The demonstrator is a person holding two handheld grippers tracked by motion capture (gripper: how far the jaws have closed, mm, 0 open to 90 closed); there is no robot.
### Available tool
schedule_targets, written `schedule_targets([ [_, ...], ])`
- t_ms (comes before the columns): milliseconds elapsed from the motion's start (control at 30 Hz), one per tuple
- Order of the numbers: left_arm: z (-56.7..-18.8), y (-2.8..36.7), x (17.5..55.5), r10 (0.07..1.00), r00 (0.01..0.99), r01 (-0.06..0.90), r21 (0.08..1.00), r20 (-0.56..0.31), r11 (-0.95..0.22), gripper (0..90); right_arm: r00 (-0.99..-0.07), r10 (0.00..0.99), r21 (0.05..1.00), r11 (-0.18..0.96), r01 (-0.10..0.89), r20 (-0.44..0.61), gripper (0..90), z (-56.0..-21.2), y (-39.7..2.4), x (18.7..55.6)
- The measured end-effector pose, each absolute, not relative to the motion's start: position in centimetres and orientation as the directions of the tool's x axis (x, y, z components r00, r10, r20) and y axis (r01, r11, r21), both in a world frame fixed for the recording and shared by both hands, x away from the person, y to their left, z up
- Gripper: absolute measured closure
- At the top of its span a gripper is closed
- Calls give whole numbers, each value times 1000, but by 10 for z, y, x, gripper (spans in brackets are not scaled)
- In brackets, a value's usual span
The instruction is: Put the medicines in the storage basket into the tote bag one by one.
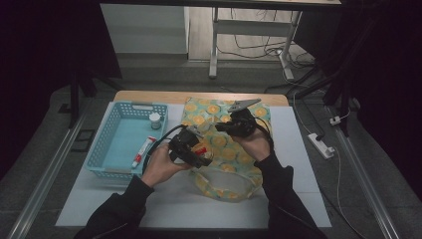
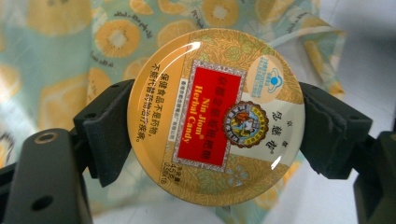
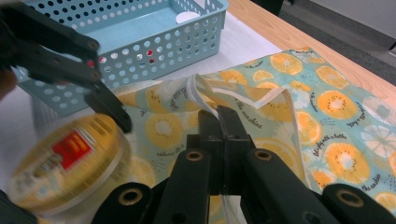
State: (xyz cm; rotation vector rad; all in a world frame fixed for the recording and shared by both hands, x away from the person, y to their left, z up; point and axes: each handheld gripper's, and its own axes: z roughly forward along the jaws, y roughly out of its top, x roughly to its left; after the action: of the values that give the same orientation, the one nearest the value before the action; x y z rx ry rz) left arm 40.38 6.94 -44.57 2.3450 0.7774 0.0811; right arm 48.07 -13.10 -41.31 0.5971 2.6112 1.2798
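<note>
A round yellow herbal candy tin with a red label sits squeezed between the black pads of my left gripper. In the high view this gripper hovers over the left edge of a citrus-print fabric bag. My right gripper is shut on the bag's white-trimmed rim and lifts it a little. From the right gripper view, the tin hangs low at the left, beside the bag's mouth. The right gripper is over the bag's middle.
A light blue perforated basket stands left of the bag and holds a red-and-white tube and a small white-lidded jar. A white mat covers the wooden table. A power strip lies on the floor at the right.
</note>
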Motion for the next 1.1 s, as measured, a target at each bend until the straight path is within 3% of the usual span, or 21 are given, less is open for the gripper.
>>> schedule_targets([
  [367,-462,48,426,556,822,506,608,-124,-612,201,-904,427,789,549,276,19,897,-413,-132,481],
  [1100,-494,43,458,632,767,546,629,-109,-554,200,-898,439,771,568,287,11,897,-422,-130,486],
])
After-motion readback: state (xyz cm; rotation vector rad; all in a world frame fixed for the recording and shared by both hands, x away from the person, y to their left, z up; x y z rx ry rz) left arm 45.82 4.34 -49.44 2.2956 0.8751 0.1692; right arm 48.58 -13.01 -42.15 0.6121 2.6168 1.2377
